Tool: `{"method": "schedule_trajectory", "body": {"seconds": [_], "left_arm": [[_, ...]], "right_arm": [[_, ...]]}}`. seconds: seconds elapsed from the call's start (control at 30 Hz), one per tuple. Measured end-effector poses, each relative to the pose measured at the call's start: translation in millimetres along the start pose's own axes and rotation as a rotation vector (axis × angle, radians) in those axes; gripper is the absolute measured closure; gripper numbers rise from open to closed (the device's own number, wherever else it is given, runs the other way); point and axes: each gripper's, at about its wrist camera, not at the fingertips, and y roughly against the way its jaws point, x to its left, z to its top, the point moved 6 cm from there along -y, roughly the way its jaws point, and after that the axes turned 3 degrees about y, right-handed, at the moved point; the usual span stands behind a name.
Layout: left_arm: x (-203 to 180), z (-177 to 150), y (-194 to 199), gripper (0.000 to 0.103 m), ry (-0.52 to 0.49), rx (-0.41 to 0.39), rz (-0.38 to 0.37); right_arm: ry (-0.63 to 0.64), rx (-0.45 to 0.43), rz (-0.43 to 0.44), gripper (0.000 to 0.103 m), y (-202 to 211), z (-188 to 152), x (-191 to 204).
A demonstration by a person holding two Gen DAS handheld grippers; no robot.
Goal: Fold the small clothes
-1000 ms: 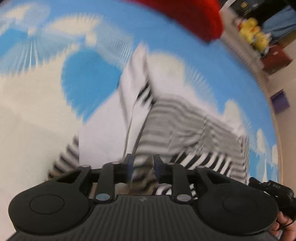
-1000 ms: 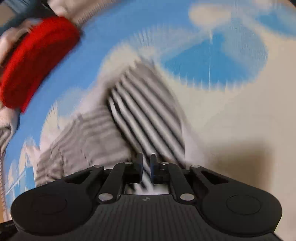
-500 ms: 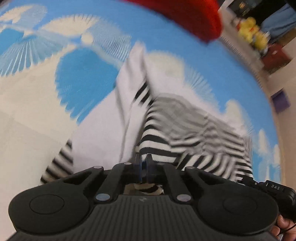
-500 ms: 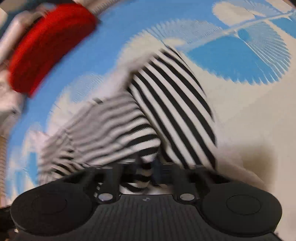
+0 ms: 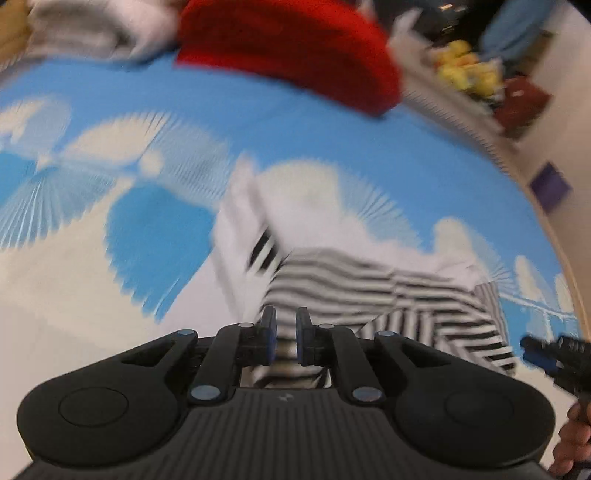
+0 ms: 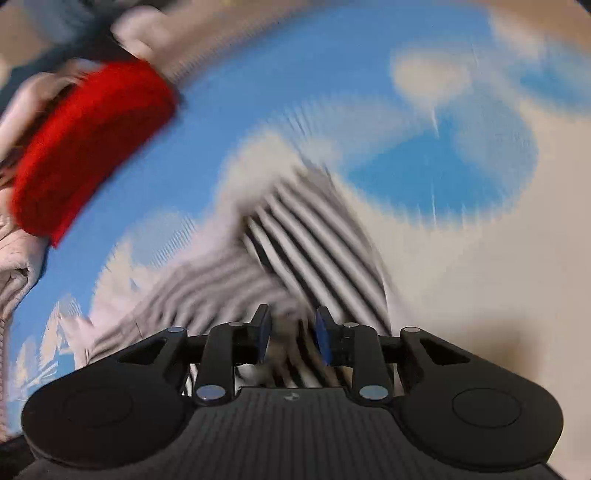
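Note:
A black-and-white striped garment (image 5: pixel 369 291) with a white inner side lies partly folded on the blue and cream patterned cloth (image 5: pixel 159 229). It also shows in the right wrist view (image 6: pixel 306 243). My left gripper (image 5: pixel 285 338) is open just over its near edge, with striped cloth seen in the gap. My right gripper (image 6: pixel 290 334) is open over the garment's near edge as well. Both views are motion-blurred.
A folded red cloth (image 5: pixel 291 44) lies at the far side, also in the right wrist view (image 6: pixel 88 147). White and grey clothes (image 5: pixel 96 29) lie beside it. Yellow toys (image 5: pixel 469 74) and a purple item (image 5: pixel 550 188) are off to the right. The other gripper's tip (image 5: pixel 554 358) shows at right.
Both grippers were shut on the striped garment half a second ago and have opened. The garment has dropped flatter onto the cloth, and both grippers have pulled back a little.

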Motion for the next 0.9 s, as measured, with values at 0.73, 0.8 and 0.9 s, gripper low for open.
{"method": "schedule_trajectory", "body": {"seconds": [0.73, 0.8, 0.9], "left_arm": [[10.2, -27.0, -3.0, 0.082, -0.006, 0.167, 0.035], [1.0, -14.9, 29.5, 0.082, -0.052, 0.058, 0.009], [-3.8, -7.1, 81.7, 0.082, -0.085, -0.060, -0.031]], "right_arm": [[-0.106, 0.210, 0.041, 0.071, -16.1, -16.0, -15.0], [-0.044, 0.087, 0.053, 0.071, 15.5, 5.8, -9.4], [0.015, -0.106, 0.094, 0.071, 80.5, 33.5, -9.9]]}}
